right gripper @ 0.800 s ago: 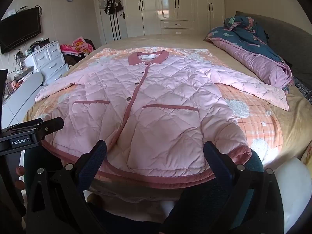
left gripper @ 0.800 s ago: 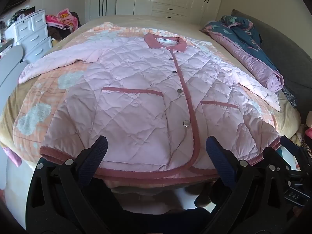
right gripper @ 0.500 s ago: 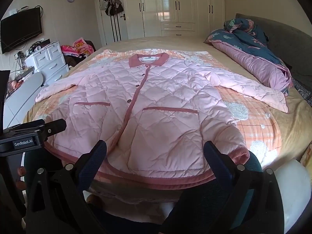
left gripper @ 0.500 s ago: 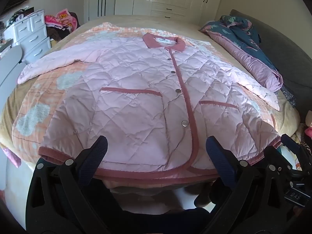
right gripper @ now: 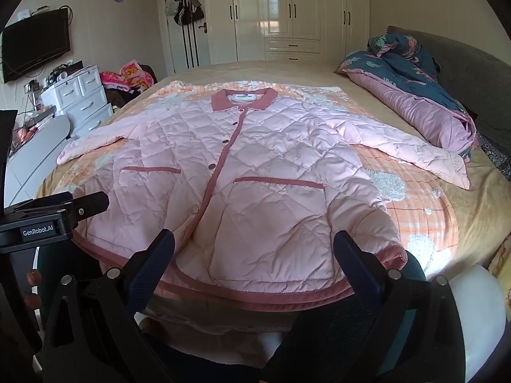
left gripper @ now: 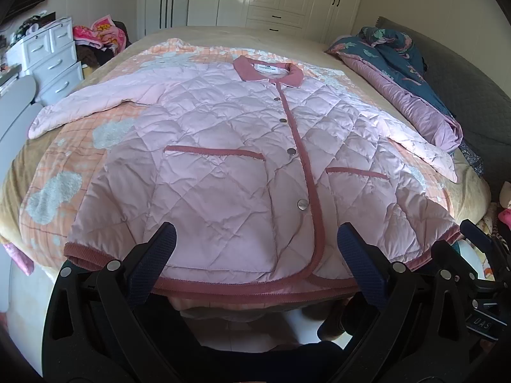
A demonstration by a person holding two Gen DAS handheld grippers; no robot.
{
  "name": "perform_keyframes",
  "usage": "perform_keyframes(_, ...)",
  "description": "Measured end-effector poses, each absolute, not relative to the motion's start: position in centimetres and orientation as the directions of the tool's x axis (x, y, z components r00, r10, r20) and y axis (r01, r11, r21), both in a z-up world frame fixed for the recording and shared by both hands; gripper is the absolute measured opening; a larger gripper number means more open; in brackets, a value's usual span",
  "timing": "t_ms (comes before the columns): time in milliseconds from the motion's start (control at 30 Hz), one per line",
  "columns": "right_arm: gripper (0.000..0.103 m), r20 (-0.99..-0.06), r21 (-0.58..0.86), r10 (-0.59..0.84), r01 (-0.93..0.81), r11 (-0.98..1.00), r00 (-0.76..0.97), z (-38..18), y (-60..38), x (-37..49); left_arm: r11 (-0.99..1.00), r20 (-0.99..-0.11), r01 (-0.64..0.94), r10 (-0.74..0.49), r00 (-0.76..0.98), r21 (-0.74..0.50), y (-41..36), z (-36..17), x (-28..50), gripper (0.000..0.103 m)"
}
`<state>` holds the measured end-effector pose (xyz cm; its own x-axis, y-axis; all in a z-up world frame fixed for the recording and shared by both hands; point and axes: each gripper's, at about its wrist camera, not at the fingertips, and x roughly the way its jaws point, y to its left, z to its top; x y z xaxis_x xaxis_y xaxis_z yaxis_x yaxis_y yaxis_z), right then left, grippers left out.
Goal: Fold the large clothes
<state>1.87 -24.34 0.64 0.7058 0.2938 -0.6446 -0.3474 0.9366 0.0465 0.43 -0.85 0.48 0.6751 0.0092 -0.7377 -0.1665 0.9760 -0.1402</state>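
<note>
Fingers of left gripper [left gripper: 255, 244] and right gripper [right gripper: 254, 244] spread wide, empty — above hem of pink quilted button-front jacket [left gripper: 242, 172], laid flat, sleeves out, on bed [right gripper: 479, 198]

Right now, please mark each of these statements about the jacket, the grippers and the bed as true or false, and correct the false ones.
1. The jacket lies spread flat, front side up. True.
2. The left gripper is closed on the hem. False: its jaws stand open and the pads do not press on the hem.
3. The right gripper is open. True.
4. The sleeves are folded over the chest. False: both sleeves lie stretched out to the sides.
5. A rolled quilt lies on the bed beside the jacket. True.
</note>
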Motion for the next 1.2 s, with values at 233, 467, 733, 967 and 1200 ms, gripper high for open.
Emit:
perform_keyframes(233,0.099,-0.646,0.040,0.292,-0.351,0.935,0.705,0.70,-24.19,1.79,0.976,-0.736,-0.163,0.006,0.677,-0.142,-0.62,0.40,0.24,0.095)
perform_keyframes(467,0.099,-0.644,0.034,0.290,-0.352,0.935,0.708,0.74,-24.02,1.72,0.976,-0.737,-0.164,0.007,0.676,-0.140,-1.30,0.69,0.66,0.095)
perform_keyframes(733,0.099,-0.643,0.031,0.290,-0.353,0.935,0.709,0.74,-24.09,1.56,0.976,-0.736,-0.164,0.007,0.677,-0.142,-0.58,0.38,0.24,0.095)
perform_keyframes(967,0.099,-0.641,0.033,0.290,-0.353,0.935,0.710,0.75,-24.13,1.58,0.976,-0.736,-0.165,0.008,0.676,-0.141,-1.00,0.71,0.77,0.095)
perform_keyframes(1200,0.099,-0.641,0.034,0.291,-0.352,0.935,0.710,0.77,-24.12,1.58,0.976,-0.734,-0.163,0.006,0.679,-0.143,-0.53,0.35,0.20,0.095)
